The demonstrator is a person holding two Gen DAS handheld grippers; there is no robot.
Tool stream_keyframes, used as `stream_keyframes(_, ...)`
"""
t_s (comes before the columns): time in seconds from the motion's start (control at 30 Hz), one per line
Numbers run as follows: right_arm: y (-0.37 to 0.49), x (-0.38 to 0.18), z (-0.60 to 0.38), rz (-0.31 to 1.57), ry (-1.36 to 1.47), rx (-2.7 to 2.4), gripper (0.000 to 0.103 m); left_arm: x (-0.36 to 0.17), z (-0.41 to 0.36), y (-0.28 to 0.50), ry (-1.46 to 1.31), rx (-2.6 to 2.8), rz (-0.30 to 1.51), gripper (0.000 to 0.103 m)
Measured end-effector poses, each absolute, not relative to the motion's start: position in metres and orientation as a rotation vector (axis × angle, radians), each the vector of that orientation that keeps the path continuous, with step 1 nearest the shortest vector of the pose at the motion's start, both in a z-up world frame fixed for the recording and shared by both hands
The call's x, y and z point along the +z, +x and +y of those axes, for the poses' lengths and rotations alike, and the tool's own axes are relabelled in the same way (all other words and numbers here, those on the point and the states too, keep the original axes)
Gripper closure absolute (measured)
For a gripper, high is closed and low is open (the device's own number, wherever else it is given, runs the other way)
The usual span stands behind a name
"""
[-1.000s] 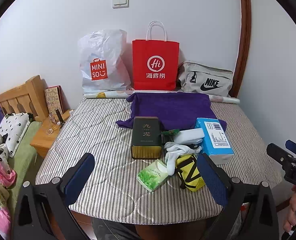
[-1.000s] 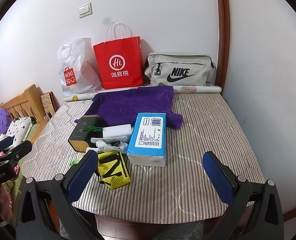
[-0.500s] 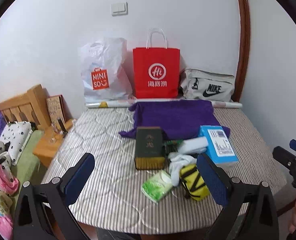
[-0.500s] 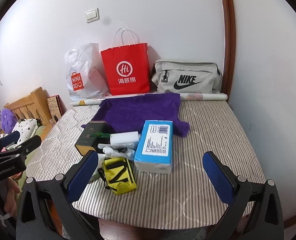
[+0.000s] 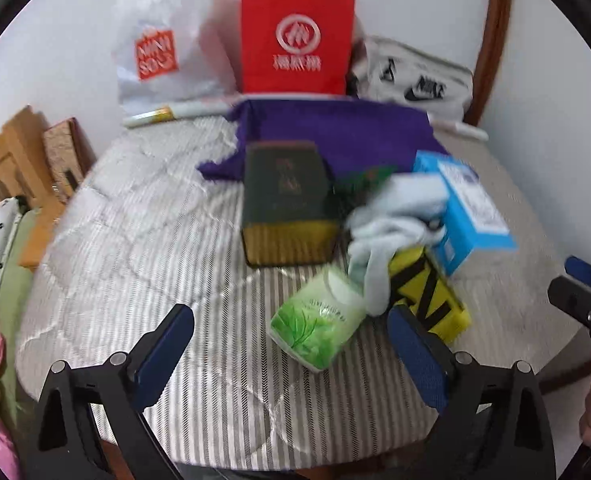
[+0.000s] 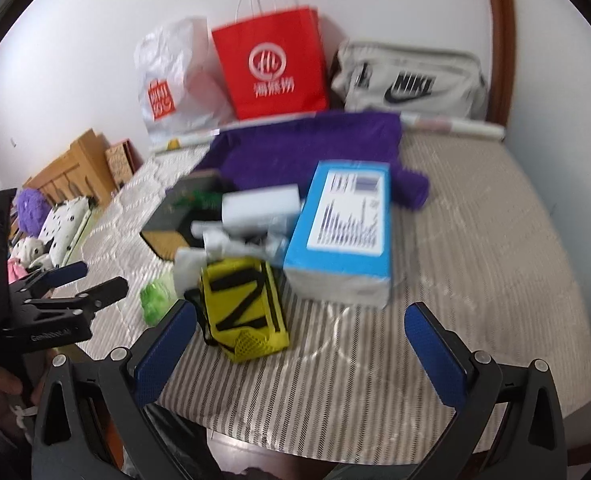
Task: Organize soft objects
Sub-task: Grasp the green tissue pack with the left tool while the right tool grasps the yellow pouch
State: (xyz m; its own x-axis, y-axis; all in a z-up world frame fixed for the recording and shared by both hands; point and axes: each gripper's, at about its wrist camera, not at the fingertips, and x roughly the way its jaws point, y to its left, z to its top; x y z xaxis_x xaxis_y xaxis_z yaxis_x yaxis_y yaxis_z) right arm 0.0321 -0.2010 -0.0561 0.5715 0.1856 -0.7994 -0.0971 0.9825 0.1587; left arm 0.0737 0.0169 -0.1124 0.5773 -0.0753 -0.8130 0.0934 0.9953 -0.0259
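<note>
A: You're holding both grippers wide and empty. Left gripper is hovering over the near edge of the striped mattress, with the green tissue pack lying just ahead between its fingers, not touching them. Right gripper is hanging above the near edge too, its left finger just beside the yellow mesh pouch.

B: Where are the soft things sitting?

A: All clustered mid-mattress. White socks are draping over the tissue pack and the pouch, and touching the blue box. A dark tin is standing left of the pile. The purple towel is lying spread out behind, its front edge under or against the tin; can't tell which.

B: Risks?

A: Both views are blurring, so you're judging depth on poor pictures. If you're closing on the tissue pack as it lies, my guess is the sock comes along and drags the pouch. The pack looks slick and squashy; it may squirt out under a shallow pinch. Your two grippers are working the same small cluster, so a clash is likely if both are going in together. I'd take the sock off the top first.
</note>
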Motion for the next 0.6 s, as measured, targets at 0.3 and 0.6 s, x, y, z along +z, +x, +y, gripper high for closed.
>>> stream_keyframes(0.3, 0.051, -0.109, -0.193, 1.059, 0.082, 0.190, 0.000, -0.158, 0.015, 0.095, 0.064, -0.201, 0.947, 0.005)
stream_keyframes(0.6, 0.057, -0.138, -0.177, 1.114, 0.066, 0.300, 0.000, -0.184, 0.012, 0.107, 0.139, -0.294, 0.943, 0.005)
